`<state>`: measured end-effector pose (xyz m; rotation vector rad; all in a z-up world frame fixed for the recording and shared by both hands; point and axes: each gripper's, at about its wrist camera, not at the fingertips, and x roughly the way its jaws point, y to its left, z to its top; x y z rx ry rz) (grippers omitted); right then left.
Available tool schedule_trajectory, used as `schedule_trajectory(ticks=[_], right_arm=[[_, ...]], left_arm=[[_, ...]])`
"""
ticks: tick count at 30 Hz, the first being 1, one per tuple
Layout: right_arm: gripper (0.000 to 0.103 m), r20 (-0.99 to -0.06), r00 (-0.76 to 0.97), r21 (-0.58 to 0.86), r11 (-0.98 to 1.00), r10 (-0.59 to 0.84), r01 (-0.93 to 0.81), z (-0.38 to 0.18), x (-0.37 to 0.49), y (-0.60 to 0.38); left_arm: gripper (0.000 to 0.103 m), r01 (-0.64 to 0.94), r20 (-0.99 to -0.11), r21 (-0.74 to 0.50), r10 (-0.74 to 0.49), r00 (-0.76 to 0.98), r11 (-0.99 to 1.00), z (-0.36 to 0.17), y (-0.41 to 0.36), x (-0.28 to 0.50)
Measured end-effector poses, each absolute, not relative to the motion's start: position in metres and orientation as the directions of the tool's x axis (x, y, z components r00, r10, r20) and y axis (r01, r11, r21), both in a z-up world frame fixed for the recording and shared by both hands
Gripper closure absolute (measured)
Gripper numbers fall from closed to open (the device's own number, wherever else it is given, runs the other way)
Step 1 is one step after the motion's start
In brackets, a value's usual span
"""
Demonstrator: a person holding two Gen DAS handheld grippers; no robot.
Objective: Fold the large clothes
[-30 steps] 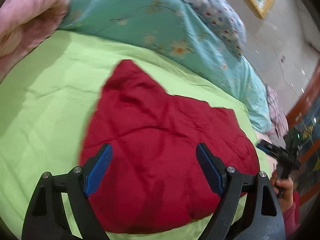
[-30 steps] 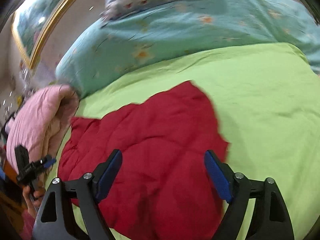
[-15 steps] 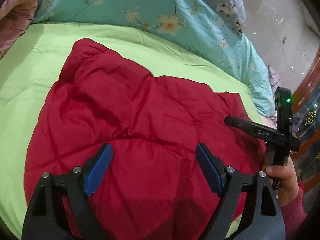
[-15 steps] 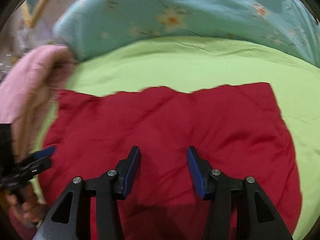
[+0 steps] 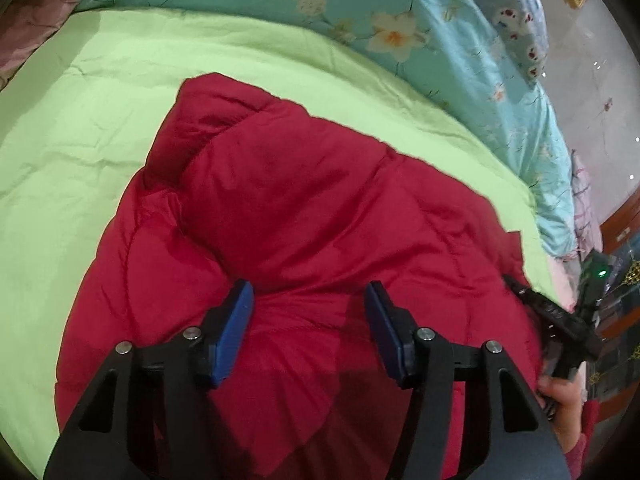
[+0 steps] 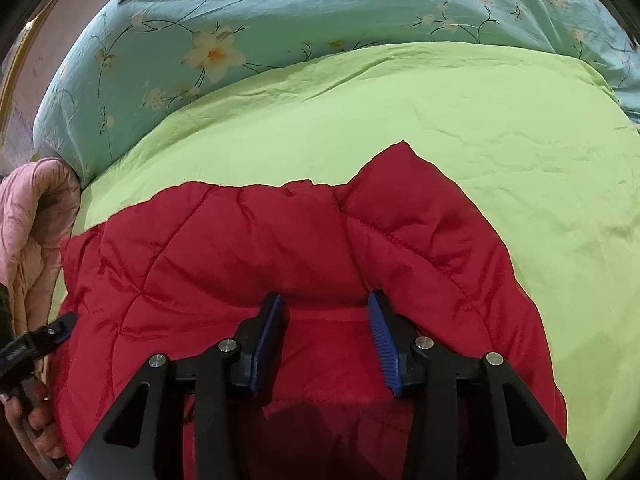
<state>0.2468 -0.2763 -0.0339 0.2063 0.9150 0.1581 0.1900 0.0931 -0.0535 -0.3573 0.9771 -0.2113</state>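
A red quilted padded jacket (image 5: 312,216) lies on the light green bed cover (image 5: 80,120); it also shows in the right wrist view (image 6: 240,248). My left gripper (image 5: 308,312) hovers low over the jacket's near part with its blue pads apart, holding nothing. My right gripper (image 6: 324,320) is also open, its pads resting either side of a raised fold of the jacket. The right gripper shows at the jacket's right edge in the left wrist view (image 5: 560,320). The left gripper shows at the jacket's left edge in the right wrist view (image 6: 40,340).
A turquoise floral quilt (image 6: 280,20) lies along the far side of the bed. A pink quilt (image 6: 32,216) is bunched at the left edge. A patterned pillow (image 5: 508,12) and tiled floor (image 5: 592,92) lie beyond. The green cover (image 6: 480,120) spreads wide around the jacket.
Both grippers have dropped closer to the jacket and narrowed their jaws. The jacket's far part has bunched up and now looks more compact.
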Motion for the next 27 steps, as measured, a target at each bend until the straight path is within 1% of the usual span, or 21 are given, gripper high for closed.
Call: schedule_trajectory(ticks=[3, 5, 8, 10, 12, 17, 19, 21, 27], right_arm=[[0.058, -0.769, 0.594, 0.253, 0.966, 0.235, -0.054, -0.035, 0.248, -0.278], [0.058, -0.770, 0.589, 0.262, 0.963, 0.246, -0.059, -0.035, 0.257, -0.275], [0.058, -0.767, 0.584, 0.284, 0.957, 0.267, -0.065, -0.037, 0.259, -0.276], [0.058, -0.764, 0.580, 0.301, 0.951, 0.283, -0.068, -0.038, 0.262, -0.277], [0.058, -0.763, 0.573, 0.326, 0.944, 0.299, -0.059, -0.038, 0.263, -0.280], [0.055, -0.731, 0.609, 0.343, 0.937, 0.308, -0.062, -0.015, 0.240, -0.281], [0.051, -0.711, 0.628, 0.346, 0.935, 0.317, -0.080, -0.003, 0.222, -0.283], [0.045, -0.694, 0.645, 0.337, 0.936, 0.320, -0.102, 0.005, 0.200, -0.283], [0.045, -0.677, 0.669, 0.282, 0.948, 0.307, -0.150, 0.015, 0.143, -0.284]], left_arm=[[0.045, 0.005, -0.787, -0.322, -0.271, 0.554, 0.947, -0.056, 0.084, 0.186], [0.046, -0.013, -0.784, -0.317, -0.255, 0.566, 0.948, -0.057, 0.085, 0.183], [0.055, -0.047, -0.772, -0.349, -0.258, 0.580, 0.936, -0.060, 0.095, 0.179], [0.064, -0.065, -0.772, -0.366, -0.264, 0.578, 0.928, -0.064, 0.103, 0.181], [0.066, -0.075, -0.779, -0.366, -0.261, 0.570, 0.928, -0.063, 0.106, 0.183], [0.066, -0.069, -0.771, -0.317, -0.214, 0.600, 0.946, -0.045, 0.102, 0.165], [0.063, -0.066, -0.761, -0.310, -0.206, 0.615, 0.948, -0.037, 0.102, 0.152], [0.059, -0.047, -0.742, -0.317, -0.217, 0.635, 0.947, -0.028, 0.102, 0.134], [0.058, 0.033, -0.701, -0.327, -0.266, 0.661, 0.945, -0.010, 0.089, 0.078]])
